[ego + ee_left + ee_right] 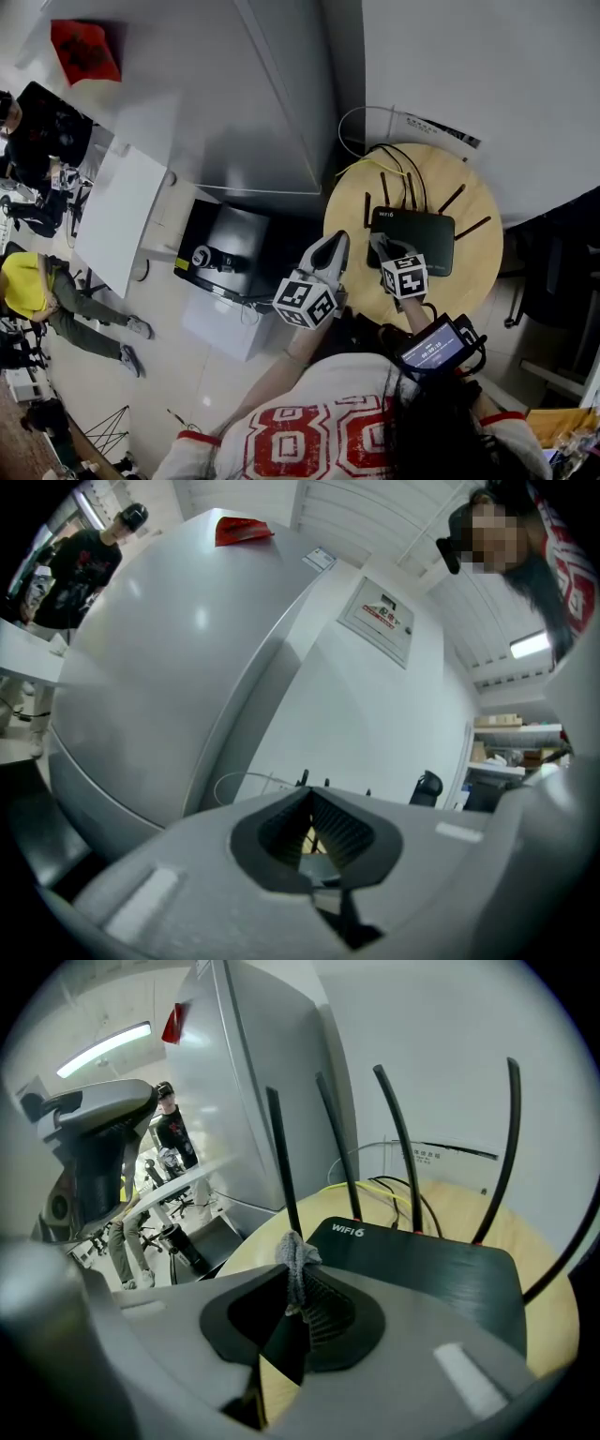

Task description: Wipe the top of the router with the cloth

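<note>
The right gripper (298, 1274) has its jaws clamped on a small grey cloth (298, 1252), a bunched tuft poking out above the tips, right at the near left corner of the black router (422, 230). The router sits flat on the round wooden table (469, 277), antennas (281, 1157) up at its back. The left gripper (336, 246) hangs at the table's left edge, jaws pressed together on nothing.
</note>
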Motion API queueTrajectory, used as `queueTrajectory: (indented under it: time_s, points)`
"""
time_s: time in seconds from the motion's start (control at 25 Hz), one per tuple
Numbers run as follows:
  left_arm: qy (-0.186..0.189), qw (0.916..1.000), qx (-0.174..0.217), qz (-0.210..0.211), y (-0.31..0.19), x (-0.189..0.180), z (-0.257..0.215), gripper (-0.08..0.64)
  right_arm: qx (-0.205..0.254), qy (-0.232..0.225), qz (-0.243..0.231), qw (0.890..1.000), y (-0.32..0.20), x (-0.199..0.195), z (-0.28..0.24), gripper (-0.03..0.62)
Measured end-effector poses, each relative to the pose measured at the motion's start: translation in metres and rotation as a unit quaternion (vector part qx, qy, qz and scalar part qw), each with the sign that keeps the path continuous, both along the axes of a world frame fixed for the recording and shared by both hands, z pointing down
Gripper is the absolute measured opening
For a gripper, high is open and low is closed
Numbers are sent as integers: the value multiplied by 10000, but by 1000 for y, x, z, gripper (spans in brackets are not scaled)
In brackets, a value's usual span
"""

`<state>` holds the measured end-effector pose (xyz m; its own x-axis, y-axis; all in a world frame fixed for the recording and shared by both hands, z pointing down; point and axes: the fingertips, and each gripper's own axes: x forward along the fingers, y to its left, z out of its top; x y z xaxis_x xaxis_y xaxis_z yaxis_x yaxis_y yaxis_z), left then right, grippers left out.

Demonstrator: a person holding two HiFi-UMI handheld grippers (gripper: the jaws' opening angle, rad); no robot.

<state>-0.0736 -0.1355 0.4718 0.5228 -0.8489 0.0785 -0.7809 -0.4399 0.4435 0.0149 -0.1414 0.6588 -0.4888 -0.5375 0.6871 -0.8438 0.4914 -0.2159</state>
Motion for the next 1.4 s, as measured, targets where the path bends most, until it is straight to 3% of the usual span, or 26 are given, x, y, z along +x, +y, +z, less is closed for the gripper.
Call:
queueTrajectory:
  time_s: [0.4, 0.92, 1.16, 1.24, 1.4]
  points:
    - [73, 9987, 2, 508, -5, 39, 3, -5, -31, 158, 1179, 9929, 10, 97, 0, 41]
    - [114, 9952, 0, 971, -3, 83, 5, -5, -76, 439, 2401, 9697, 35, 220, 2, 41]
    - [64, 9960, -12, 896, -2, 77, 5, -5, 38, 237, 2389, 9708, 31, 203, -8, 41]
    - [40, 9963, -8, 854, -2, 74, 4, -5, 107, 9, 2155, 9764, 26, 174, -15, 41]
    - [-6, 9971, -32, 757, 0, 62, 5, -5, 80, -330, 1207, 9921, 26, 87, -20, 41]
